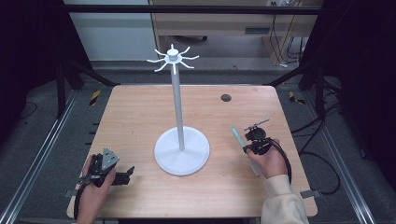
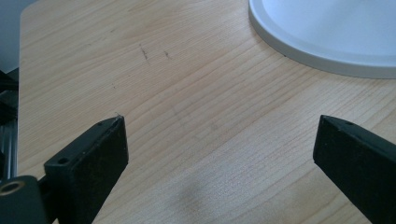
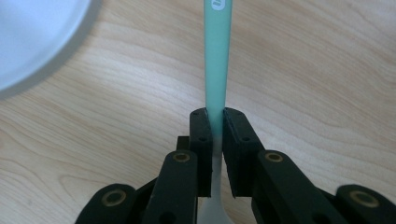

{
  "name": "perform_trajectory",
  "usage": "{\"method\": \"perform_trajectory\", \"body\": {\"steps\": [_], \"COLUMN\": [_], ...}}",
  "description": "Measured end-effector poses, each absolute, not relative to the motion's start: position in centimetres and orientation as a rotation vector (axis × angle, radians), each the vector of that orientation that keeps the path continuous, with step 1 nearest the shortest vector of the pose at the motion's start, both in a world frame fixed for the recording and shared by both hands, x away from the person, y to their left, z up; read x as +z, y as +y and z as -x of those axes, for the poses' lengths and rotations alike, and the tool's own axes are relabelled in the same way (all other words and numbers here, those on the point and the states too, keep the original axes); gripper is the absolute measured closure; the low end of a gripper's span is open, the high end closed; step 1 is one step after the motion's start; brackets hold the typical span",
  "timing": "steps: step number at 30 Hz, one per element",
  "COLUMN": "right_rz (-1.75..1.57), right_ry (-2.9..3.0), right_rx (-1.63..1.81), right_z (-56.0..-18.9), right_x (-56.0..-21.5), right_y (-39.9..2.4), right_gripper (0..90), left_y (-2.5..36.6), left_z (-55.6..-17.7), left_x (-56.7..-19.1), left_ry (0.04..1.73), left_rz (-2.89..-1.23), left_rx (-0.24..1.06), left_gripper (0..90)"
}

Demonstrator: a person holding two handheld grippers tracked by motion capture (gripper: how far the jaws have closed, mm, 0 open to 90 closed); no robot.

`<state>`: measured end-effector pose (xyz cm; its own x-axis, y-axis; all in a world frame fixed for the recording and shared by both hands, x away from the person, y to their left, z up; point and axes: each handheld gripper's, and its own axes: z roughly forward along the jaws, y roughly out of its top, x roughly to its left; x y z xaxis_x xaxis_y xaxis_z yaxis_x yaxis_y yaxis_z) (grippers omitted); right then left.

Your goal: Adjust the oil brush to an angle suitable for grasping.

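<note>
A white stand (image 1: 177, 105) rises from a round base (image 1: 182, 151) at the table's middle, with a ring of curved hooks (image 1: 173, 58) at its top. My right gripper (image 1: 246, 149) rests to the right of the base, shut on a utensil (image 1: 236, 136) with a mint-green handle. In the right gripper view the green handle (image 3: 218, 56) points forward out of the shut gripper (image 3: 215, 116), and a white part runs back between the jaws. My left gripper (image 1: 128, 173) lies low at the front left, open. Between its wide-apart fingers is bare wood (image 2: 222, 126), with the base's rim (image 2: 322, 60) ahead.
The wooden table (image 1: 135, 112) has a small dark round hole (image 1: 226, 97) near its far right. The stand's base edge (image 3: 32, 42) lies to the upper left in the right gripper view. Black frame rails run along both sides of the table.
</note>
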<state>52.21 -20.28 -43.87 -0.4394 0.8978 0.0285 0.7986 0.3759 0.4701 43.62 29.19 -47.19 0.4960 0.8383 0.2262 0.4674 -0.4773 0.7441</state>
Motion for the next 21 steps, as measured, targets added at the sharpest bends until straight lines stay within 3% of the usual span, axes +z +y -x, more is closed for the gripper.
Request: {"method": "perform_trajectory", "body": {"steps": [21], "right_rz": [-1.372], "right_ry": [2.314], "right_rx": [0.902], "right_z": [-52.2], "right_x": [-38.6], "right_y": [-19.8], "right_gripper": [82.6], "left_y": [29.4], "left_z": [-43.3], "left_x": [-47.2], "left_ry": [1.090], "left_rz": [-2.111], "left_rx": [0.786], "left_gripper": [2.8]}}
